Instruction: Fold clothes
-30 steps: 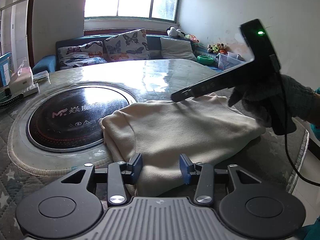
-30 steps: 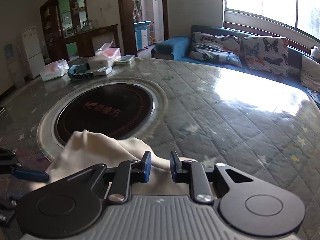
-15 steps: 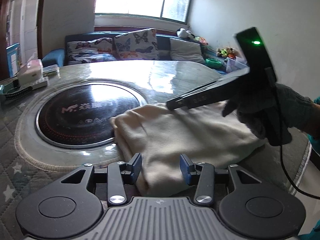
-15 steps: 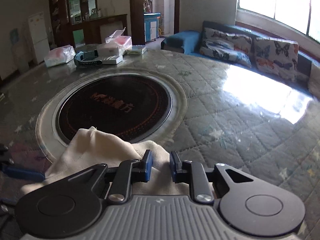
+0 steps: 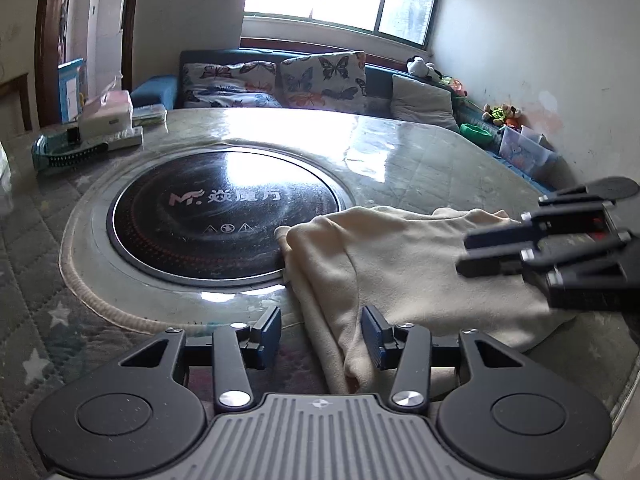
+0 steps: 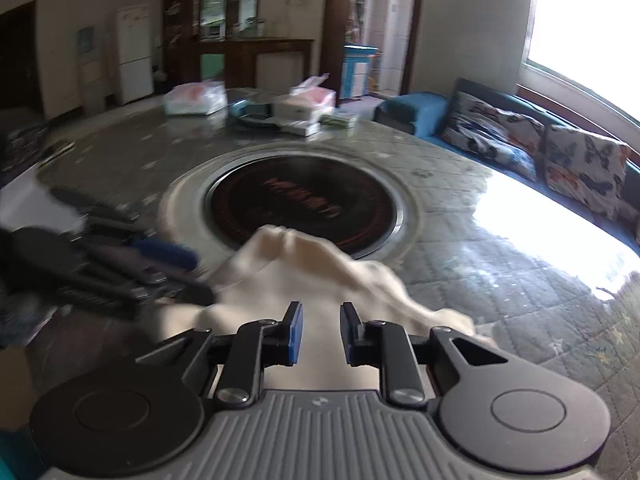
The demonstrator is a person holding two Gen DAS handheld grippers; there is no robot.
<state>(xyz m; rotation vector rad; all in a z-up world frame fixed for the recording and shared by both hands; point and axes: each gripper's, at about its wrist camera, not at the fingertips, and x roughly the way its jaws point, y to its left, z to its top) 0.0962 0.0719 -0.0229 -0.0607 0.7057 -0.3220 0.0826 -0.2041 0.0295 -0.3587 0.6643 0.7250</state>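
On the table [image 5: 420, 160], the cream garment [image 5: 400, 264] lies folded; left gripper [image 5: 320, 334] fingers half-open, right gripper [image 6: 320, 334] fingers narrowly parted, both empty

Right hand-held gripper [image 5: 464, 254] swung round: was side-on above cream garment [image 5: 400, 276], now fingers point in from desk's right edge, low over cloth. Gloved hand gone from left view. Right view blurred; far packets and cooktop [image 6: 304, 204] more centred. Left hand-held gripper [image 5: 320, 336] jaws slightly wider, garment's folded edge between them.
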